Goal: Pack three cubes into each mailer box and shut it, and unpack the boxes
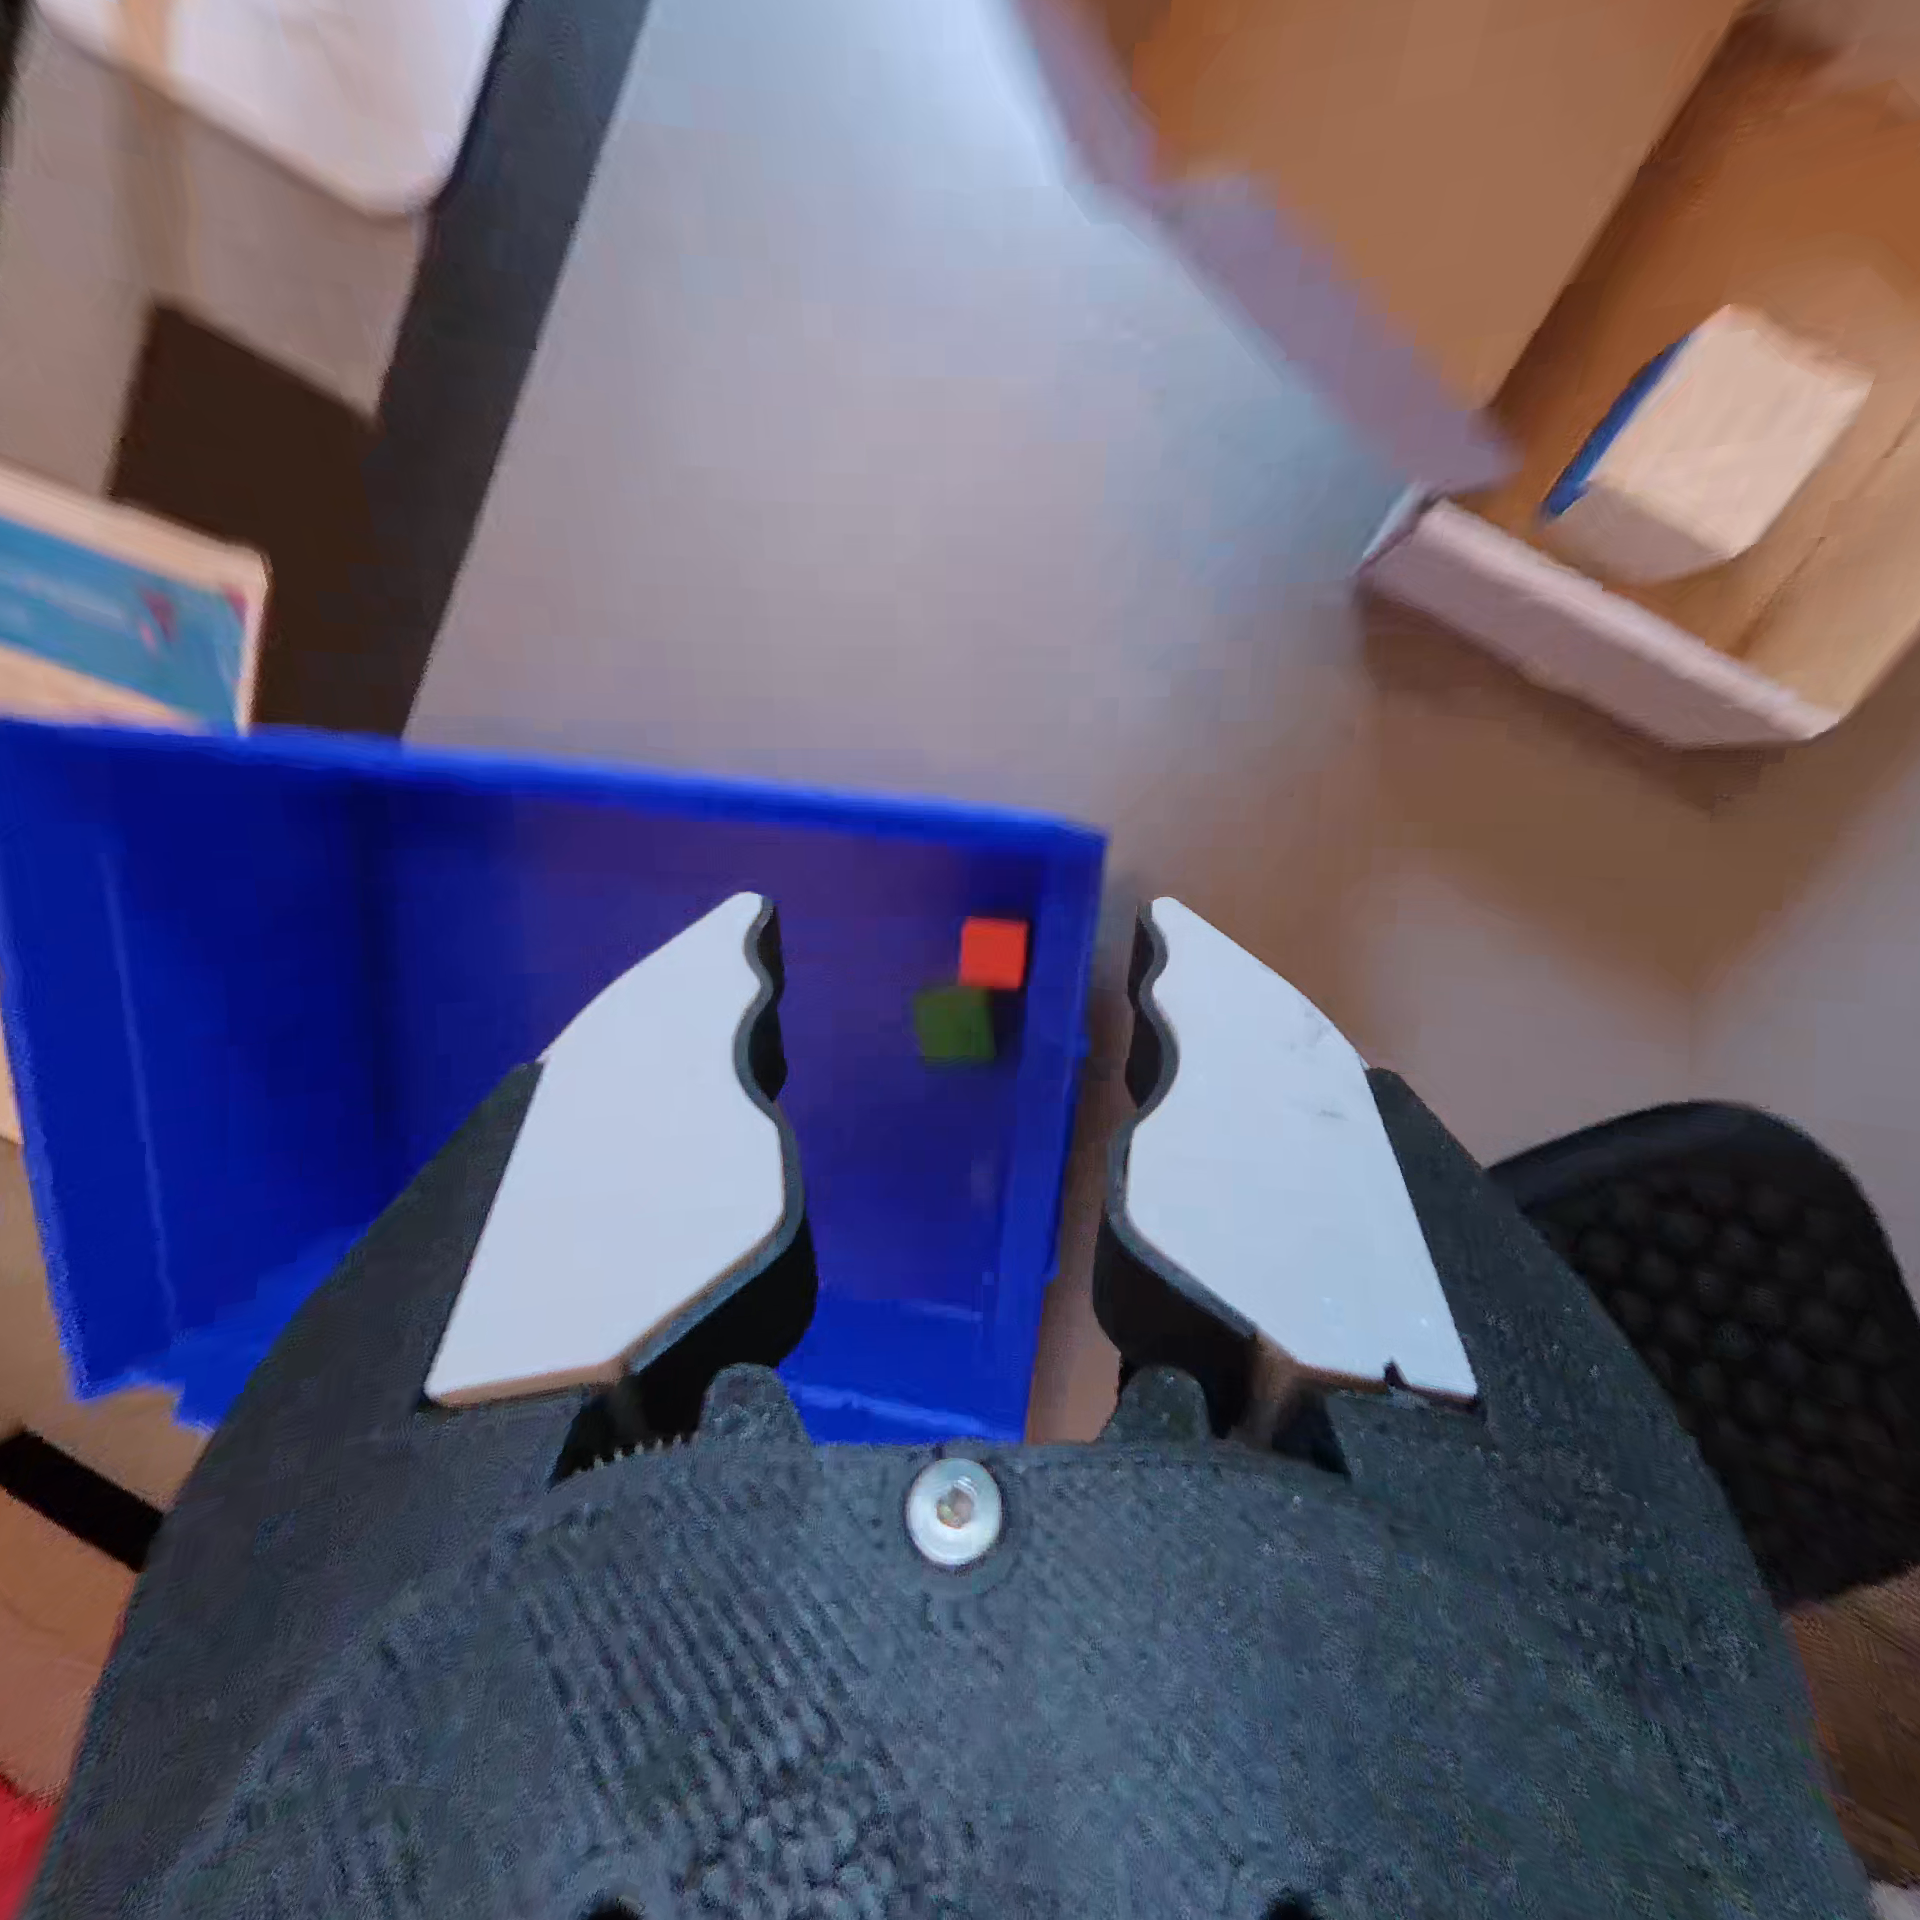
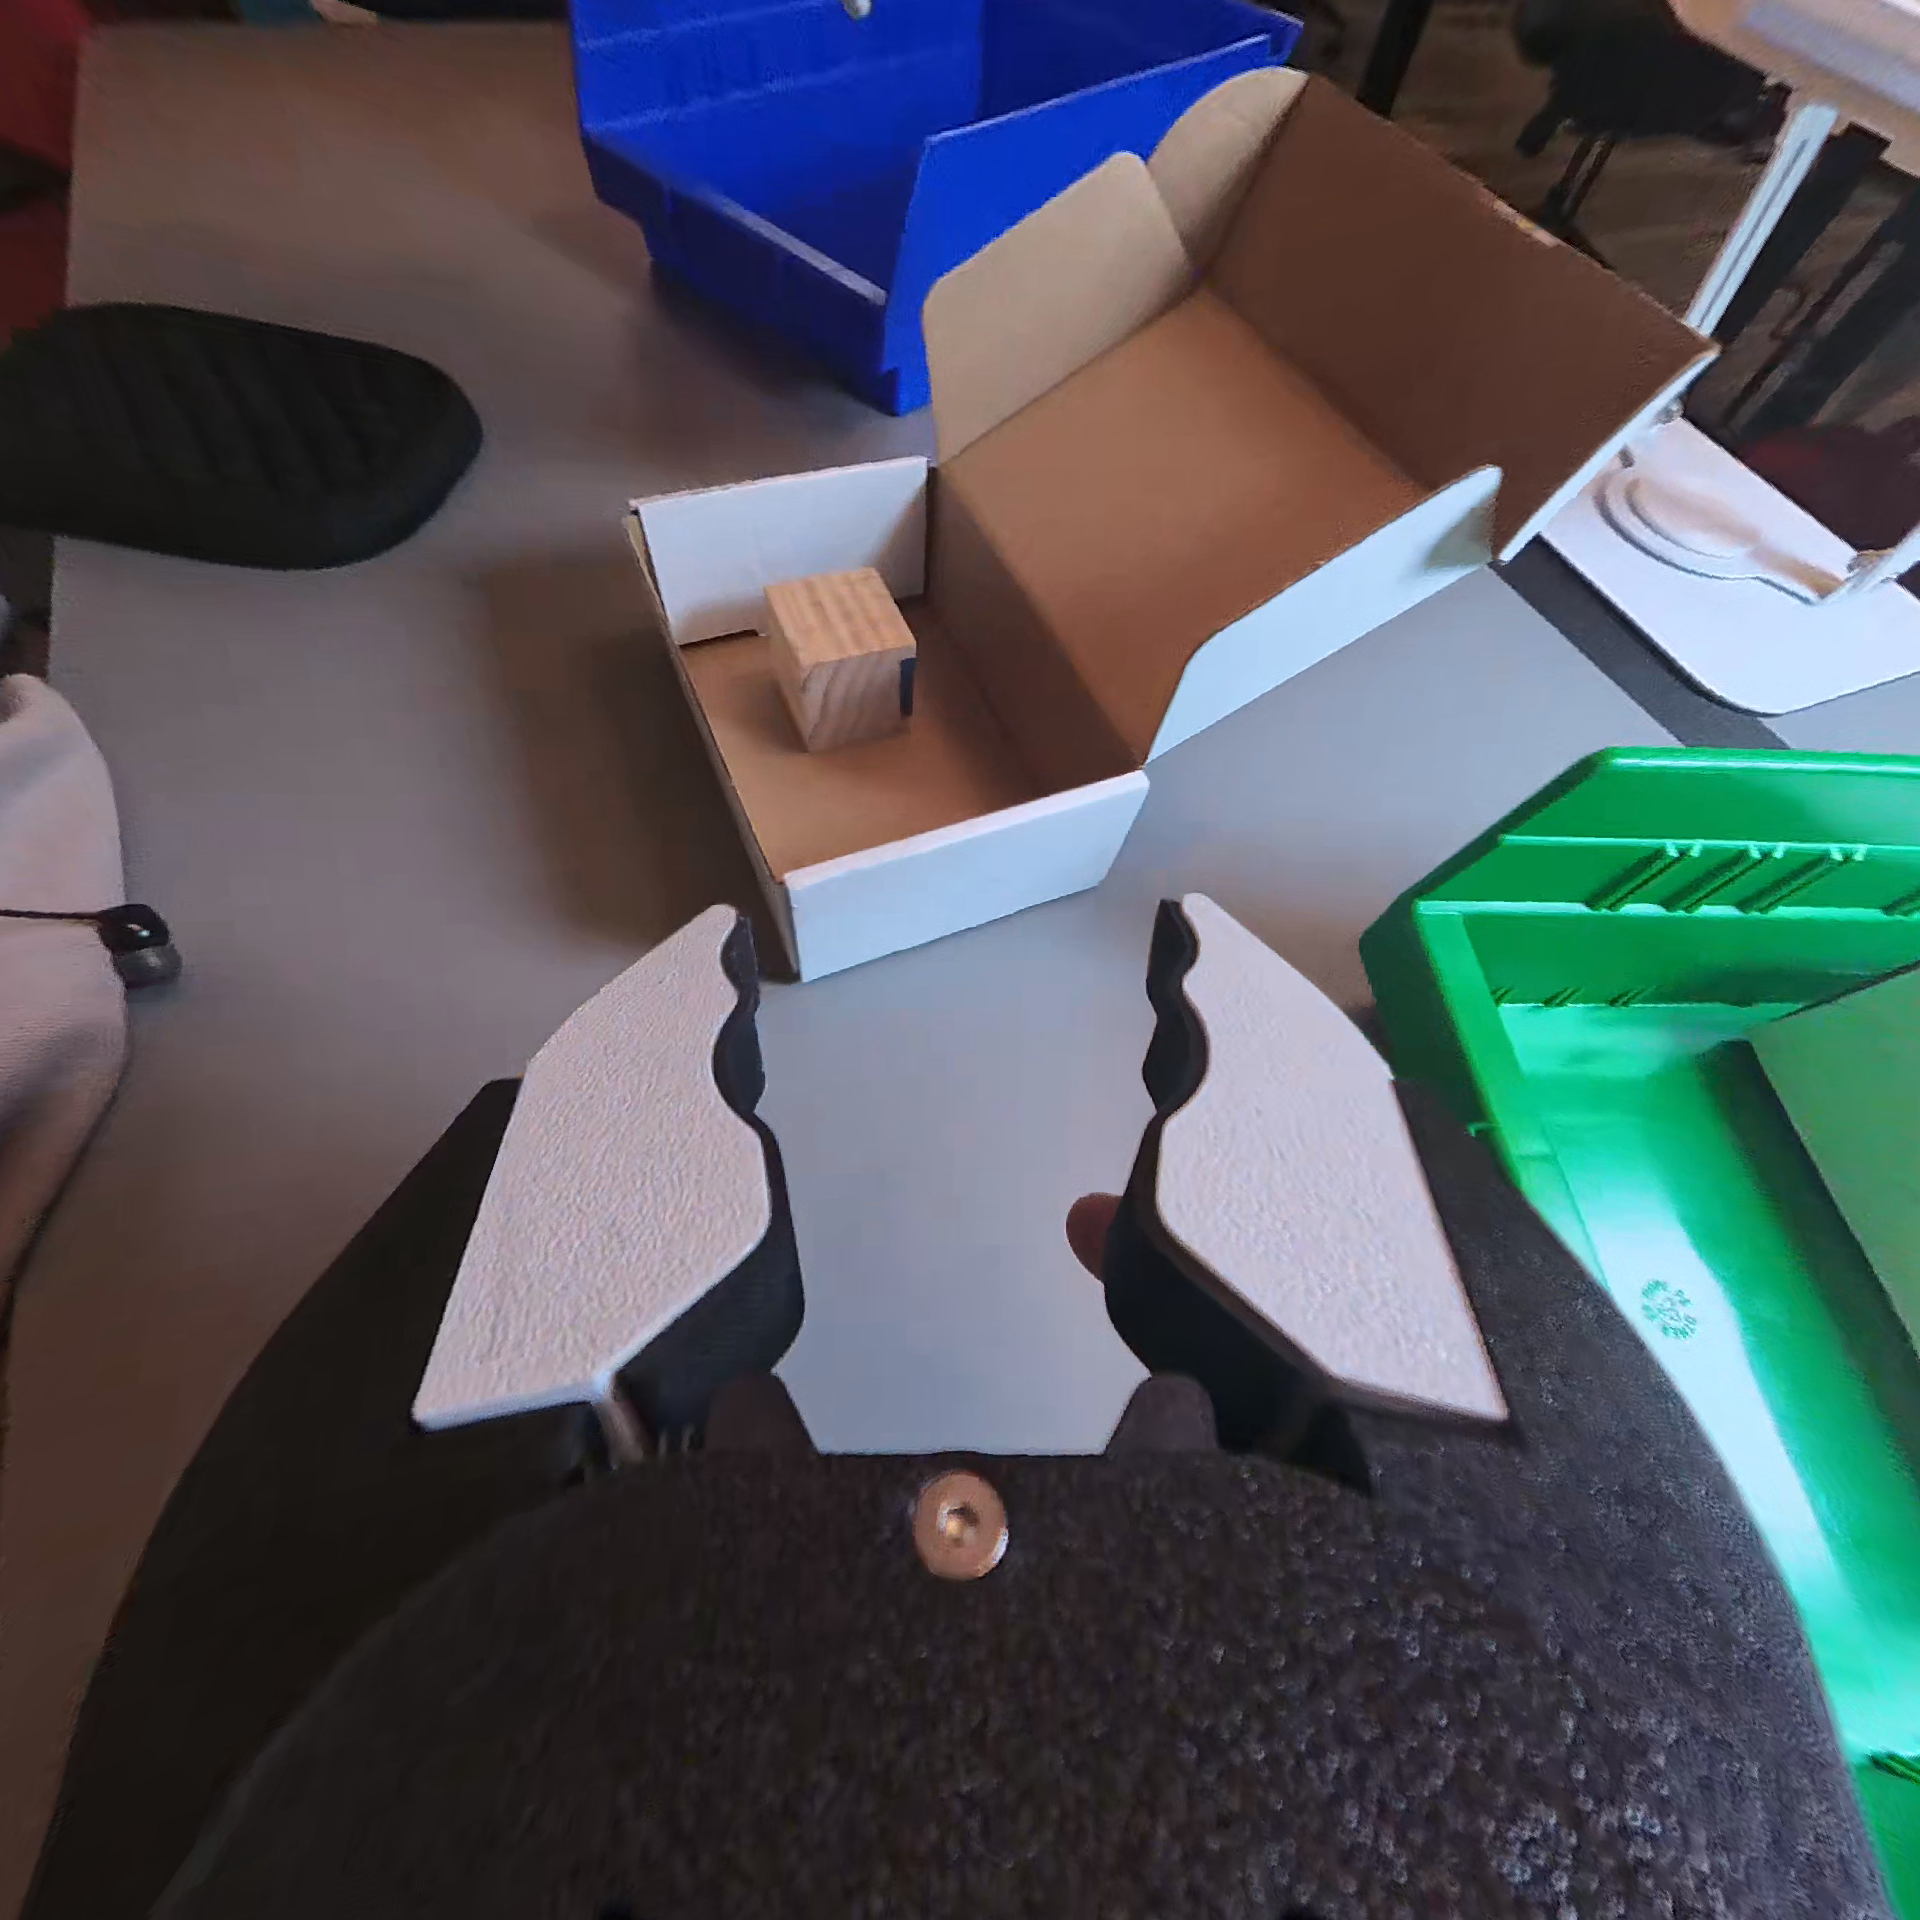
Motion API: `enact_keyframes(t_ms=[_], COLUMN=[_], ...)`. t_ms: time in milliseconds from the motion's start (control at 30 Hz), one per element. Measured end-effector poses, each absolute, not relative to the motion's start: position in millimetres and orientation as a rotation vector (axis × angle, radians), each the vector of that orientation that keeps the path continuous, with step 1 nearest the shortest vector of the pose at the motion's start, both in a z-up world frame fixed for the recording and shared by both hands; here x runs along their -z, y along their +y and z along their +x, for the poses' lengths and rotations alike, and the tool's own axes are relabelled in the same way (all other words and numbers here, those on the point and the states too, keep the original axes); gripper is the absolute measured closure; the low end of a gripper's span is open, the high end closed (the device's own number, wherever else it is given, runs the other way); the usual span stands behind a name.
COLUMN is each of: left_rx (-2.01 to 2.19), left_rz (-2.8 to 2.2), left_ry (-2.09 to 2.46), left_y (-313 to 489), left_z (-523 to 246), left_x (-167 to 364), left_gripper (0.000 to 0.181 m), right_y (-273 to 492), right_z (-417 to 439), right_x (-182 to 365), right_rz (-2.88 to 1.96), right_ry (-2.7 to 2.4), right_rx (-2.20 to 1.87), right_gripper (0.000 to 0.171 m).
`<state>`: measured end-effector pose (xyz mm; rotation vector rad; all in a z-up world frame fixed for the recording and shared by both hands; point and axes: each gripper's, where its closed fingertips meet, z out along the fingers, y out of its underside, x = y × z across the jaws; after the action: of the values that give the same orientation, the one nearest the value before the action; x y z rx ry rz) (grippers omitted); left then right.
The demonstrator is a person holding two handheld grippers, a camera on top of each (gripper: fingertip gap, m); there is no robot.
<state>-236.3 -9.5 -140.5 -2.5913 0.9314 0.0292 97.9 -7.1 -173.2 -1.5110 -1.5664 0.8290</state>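
Note:
An open white mailer box (image 2: 956, 894) lies on the grey table with its lid up. One wooden cube (image 2: 840, 657) with a blue side sits inside, near the far left corner. My right gripper (image 2: 954, 920) is open and empty, just in front of the box's near wall. My left gripper (image 1: 954, 914) is open and empty above a blue bin (image 1: 312, 987). A red cube (image 1: 992, 951) and a green cube (image 1: 954, 1023) lie in the bin's right corner. The mailer box (image 1: 1579, 634) and wooden cube (image 1: 1704, 457) show blurred at the upper right of the left wrist view.
The blue bin (image 2: 790, 156) stands behind the mailer box. A green bin (image 2: 1662, 1039) stands at the right. A black chair part (image 2: 218, 436) lies at the left edge, also in the left wrist view (image 1: 1745, 1330). A white stand base (image 2: 1714, 582) is at the far right.

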Motion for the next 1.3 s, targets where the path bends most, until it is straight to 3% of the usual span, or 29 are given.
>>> enact_keyframes(t_ms=[33, 267, 633, 700, 767, 1033, 1300], left_rx=[-0.039, 0.185, 0.287, 0.242, 0.052, -0.051, -0.164], left_rz=[-2.654, -2.899, -2.961, -2.926, -2.859, -2.838, -2.644], left_ry=[0.897, 0.765, 0.747, 0.762, 0.757, 0.745, 1.113], left_y=[-13, -39, -37, -31, -17, -7, 19], left_z=[-257, -309, -298, -298, -312, -323, -329], left_x=[151, 220, 253, 251, 246, 246, 250], left_gripper=[0.118, 0.121, 0.124, 0.134, 0.154, 0.125, 0.118], right_y=[-11, -21, -13, -10, -8, -5, -6], right_z=[97, 97, 96, 96, 95, 96, 95], right_x=[173, 171, 179, 180, 180, 177, 178], right_rz=[-1.507, -1.483, -1.52, -1.529, -1.535, -1.537, -1.54], right_ry=[-1.58, -1.621, -1.602, -1.598, -1.587, -1.561, -1.566], right_rx=[-0.835, -0.842, -0.825, -0.817, -0.815, -0.816, -0.812], right_gripper=[0.099, 0.098, 0.102, 0.102, 0.103, 0.105, 0.106])
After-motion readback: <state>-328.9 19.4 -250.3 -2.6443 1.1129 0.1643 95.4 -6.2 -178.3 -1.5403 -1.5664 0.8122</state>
